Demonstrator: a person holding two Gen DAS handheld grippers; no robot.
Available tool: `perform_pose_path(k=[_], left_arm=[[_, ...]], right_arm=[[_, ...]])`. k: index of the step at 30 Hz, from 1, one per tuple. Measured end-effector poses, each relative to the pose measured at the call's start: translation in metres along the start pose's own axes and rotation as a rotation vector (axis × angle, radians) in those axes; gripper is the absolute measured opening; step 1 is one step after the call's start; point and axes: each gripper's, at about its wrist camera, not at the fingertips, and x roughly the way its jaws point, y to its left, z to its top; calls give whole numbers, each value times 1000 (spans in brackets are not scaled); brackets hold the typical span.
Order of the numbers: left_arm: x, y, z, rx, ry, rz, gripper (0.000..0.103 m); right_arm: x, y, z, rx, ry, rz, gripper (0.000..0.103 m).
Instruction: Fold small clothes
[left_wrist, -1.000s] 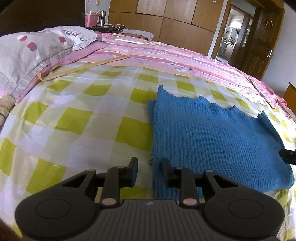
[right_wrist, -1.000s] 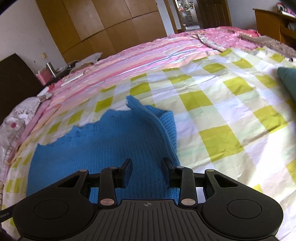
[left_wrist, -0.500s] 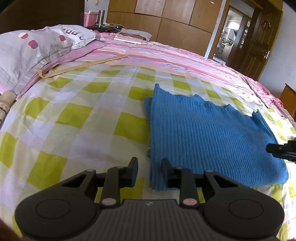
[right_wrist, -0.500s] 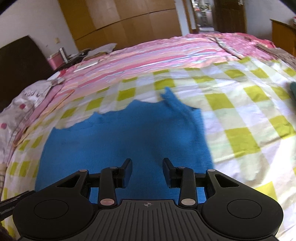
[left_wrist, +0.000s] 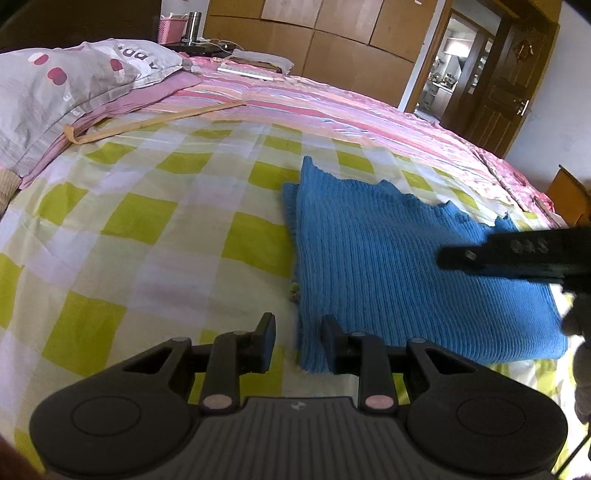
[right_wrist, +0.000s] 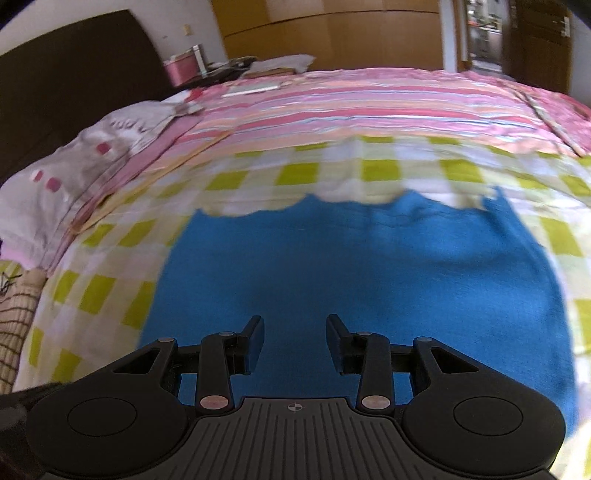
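- Left gripper (left_wrist: 298, 341) sits low over the near left corner of the blue knit garment (left_wrist: 399, 266). Jaws are parted a bit, with the garment's left edge showing in the gap; the pads aren't pressing on it, so it's not gripping anything.
- Right gripper (right_wrist: 295, 341) hangs over the middle of the same blue piece (right_wrist: 351, 273). Its jaws are opening, and between them there's only the cloth lying underneath, nothing pinched.
- From the left camera the right gripper (left_wrist: 465, 256) pokes in from the right edge, over the garment's right half.
- The garment lies flat and folded on the yellow-and-white checked sheet (left_wrist: 155, 236).
- Farther out: a pink striped quilt (left_wrist: 332, 110) behind the sheet, a grey spotted pillow (left_wrist: 55, 92) at left.
- Wooden wardrobe (left_wrist: 332, 44) at the back.
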Motion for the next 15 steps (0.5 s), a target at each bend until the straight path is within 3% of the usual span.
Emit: perform_pose_path(k=[15], left_arm=[[5, 2, 0, 22, 20, -12, 34]], right_arm=[[32, 55, 21, -119, 57, 29, 37]])
